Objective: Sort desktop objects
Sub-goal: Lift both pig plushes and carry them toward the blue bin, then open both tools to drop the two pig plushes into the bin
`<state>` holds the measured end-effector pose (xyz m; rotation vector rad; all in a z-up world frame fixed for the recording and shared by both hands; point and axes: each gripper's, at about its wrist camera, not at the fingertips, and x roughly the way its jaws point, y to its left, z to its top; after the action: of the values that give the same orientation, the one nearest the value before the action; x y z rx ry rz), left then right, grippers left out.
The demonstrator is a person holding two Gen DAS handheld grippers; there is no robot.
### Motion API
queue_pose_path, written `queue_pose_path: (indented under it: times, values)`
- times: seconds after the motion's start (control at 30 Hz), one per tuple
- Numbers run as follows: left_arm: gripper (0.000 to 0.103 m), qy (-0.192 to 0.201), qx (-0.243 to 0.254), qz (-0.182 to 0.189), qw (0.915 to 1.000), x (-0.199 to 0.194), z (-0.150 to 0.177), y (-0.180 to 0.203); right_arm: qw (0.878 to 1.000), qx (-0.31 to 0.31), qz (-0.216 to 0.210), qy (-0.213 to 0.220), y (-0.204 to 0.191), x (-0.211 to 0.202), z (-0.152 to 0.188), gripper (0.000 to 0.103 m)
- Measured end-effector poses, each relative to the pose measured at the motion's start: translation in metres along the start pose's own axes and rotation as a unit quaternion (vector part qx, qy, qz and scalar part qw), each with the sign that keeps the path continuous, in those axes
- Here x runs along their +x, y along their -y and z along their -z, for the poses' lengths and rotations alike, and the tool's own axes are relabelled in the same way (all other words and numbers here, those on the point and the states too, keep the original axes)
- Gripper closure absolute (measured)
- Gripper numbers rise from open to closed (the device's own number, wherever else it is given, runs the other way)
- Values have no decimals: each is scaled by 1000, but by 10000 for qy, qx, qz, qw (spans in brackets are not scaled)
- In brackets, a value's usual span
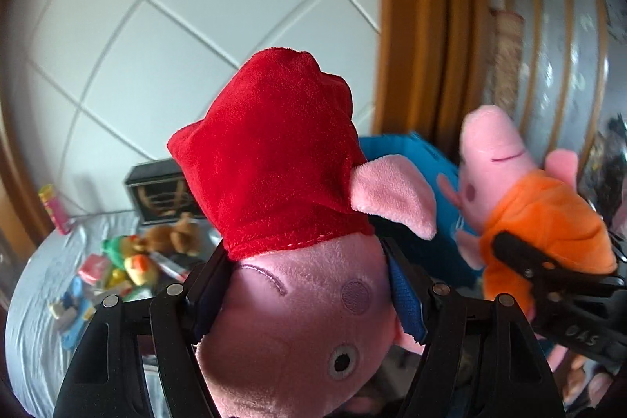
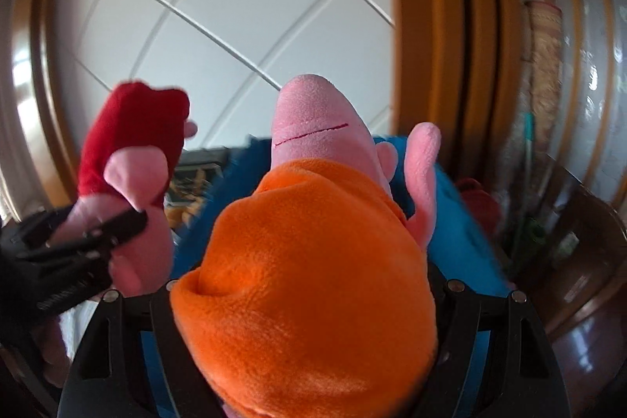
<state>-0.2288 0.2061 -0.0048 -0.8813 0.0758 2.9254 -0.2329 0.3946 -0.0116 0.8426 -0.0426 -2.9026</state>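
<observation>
While both plush pigs hang in the air in front of a white tiled wall (image 1: 176, 26), each claw is clamped on one of them. The left claw (image 1: 301, 285) grips the pig in the red dress (image 1: 274, 151) by its pink head, so the dress points up and away from the camera. The right claw (image 2: 309, 285) holds the pig in the orange dress (image 2: 305, 281) around its body, snout upward. The two toys are side by side, near each other. A blue bin (image 1: 423, 159) sits behind them. Lower left, small toys (image 1: 129, 261) lie scattered on a grey-covered worktop (image 1: 39, 320).
</observation>
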Motion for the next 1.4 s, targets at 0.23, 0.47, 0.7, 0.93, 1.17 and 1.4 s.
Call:
queue_pose_path:
  times: [0.23,0.47,0.7,0.93,1.17,1.4]
  values:
    - [30,-864,247,-24,9960,51,34,60,9991,-38,63,-428,50,13,41,25]
    - [30,-1115,285,-126,9933,57,57,71,9981,-31,177,-593,69,21,67,25]
    - [28,-1186,177,-212,9926,57,61,72,9977,-119,219,-629,62,18,73,25]
    - [19,-850,237,-331,9956,41,55,72,9983,-134,267,-504,62,13,67,23]
    - [18,-785,197,-362,9961,32,53,71,9986,-76,448,-282,65,1,59,0]
    - [18,-806,118,-359,9960,28,57,68,9987,-2,456,-239,70,-6,61,0]
